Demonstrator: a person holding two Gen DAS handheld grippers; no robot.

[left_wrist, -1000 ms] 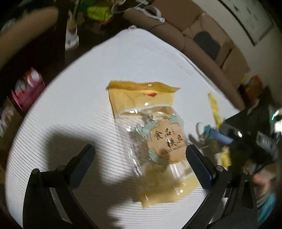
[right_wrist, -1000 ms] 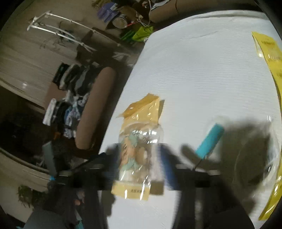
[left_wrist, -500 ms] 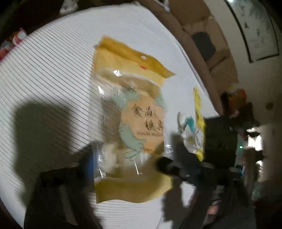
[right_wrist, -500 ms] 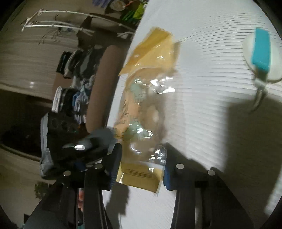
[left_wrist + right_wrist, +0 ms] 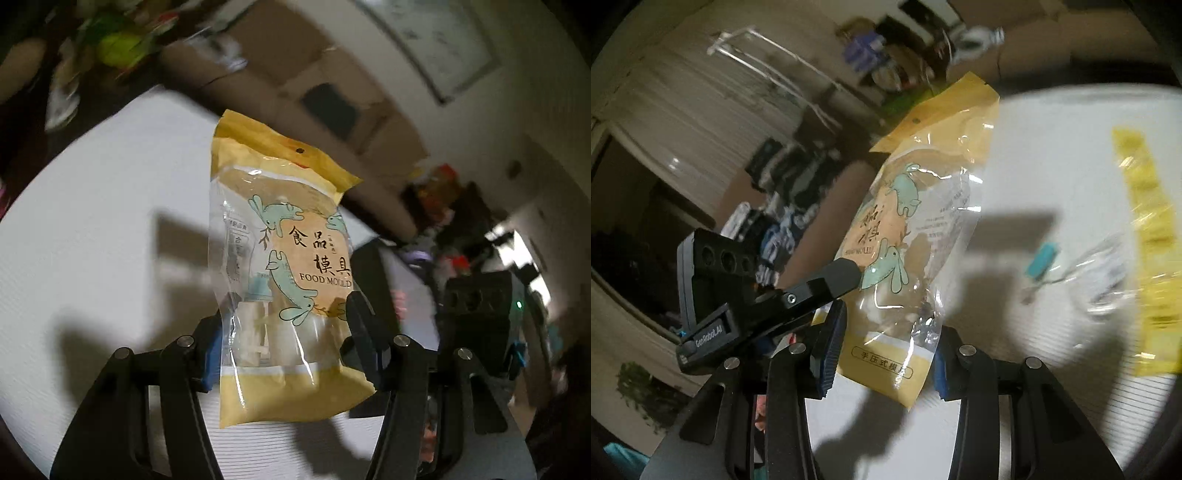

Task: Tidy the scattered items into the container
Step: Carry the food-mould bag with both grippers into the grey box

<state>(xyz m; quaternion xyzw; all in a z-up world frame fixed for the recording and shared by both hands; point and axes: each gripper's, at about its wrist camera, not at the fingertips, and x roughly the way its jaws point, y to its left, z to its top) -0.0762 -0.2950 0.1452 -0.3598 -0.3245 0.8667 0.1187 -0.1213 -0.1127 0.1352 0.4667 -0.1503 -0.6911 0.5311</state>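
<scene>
Clear-and-yellow crinkly plastic food-mould packet (image 5: 284,280), printed with pale green fish, stands upright between both pairs of jaws, lifted clear of the white ribbed counter (image 5: 92,236). Left gripper (image 5: 284,347) is closing on its lower part, blue pads at either side edge. Right gripper (image 5: 884,350) grips the same lower end, jaws narrow. Beyond the right jaws, a small teal-handled tool (image 5: 1041,260) and a yellow packet (image 5: 1148,236) lie on the counter.
</scene>
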